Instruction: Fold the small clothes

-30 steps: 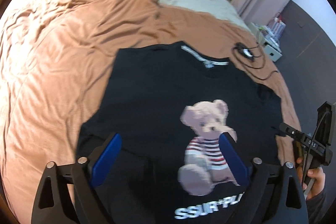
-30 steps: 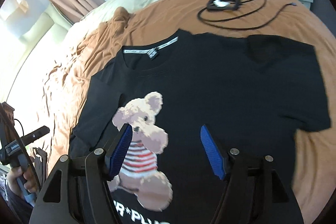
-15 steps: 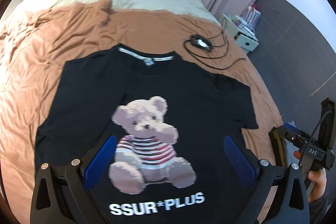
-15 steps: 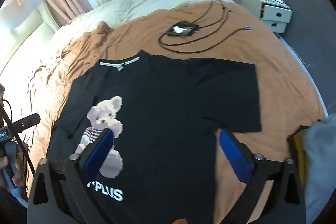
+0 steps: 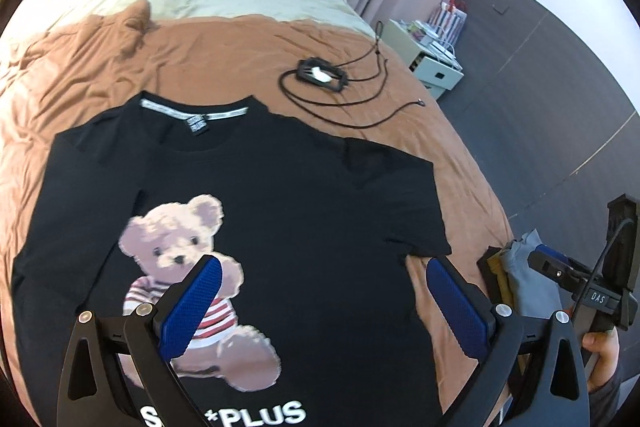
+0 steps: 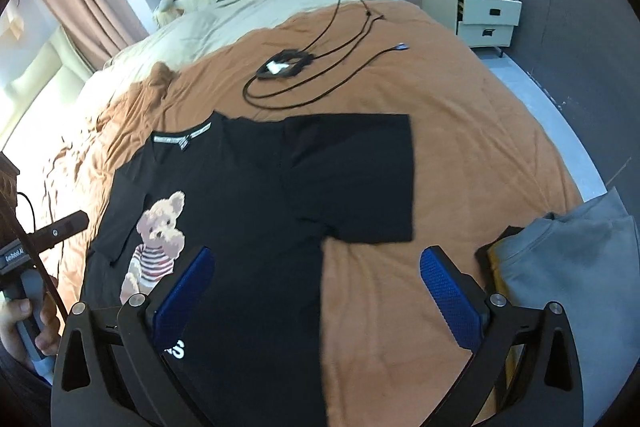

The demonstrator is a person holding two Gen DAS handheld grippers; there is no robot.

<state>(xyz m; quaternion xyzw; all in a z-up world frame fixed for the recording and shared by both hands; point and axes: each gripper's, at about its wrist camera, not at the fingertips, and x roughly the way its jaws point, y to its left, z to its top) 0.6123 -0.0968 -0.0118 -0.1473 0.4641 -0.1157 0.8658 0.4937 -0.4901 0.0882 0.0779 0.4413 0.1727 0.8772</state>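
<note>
Spread flat, print up, across the middle and lower left of both views on the brown blanket (image 5: 224, 67): black tee (image 5: 280, 211), collar toward the top, still unfolded. Left gripper (image 5: 320, 303) wide apart and empty above the bear print; right gripper (image 6: 316, 291) likewise wide and empty, over the tee's right edge, below the sleeve. Judged the start of a fold; next, probably a pinch on a sleeve or side hem, clear of the grey pile (image 6: 568, 267) at right.
</note>
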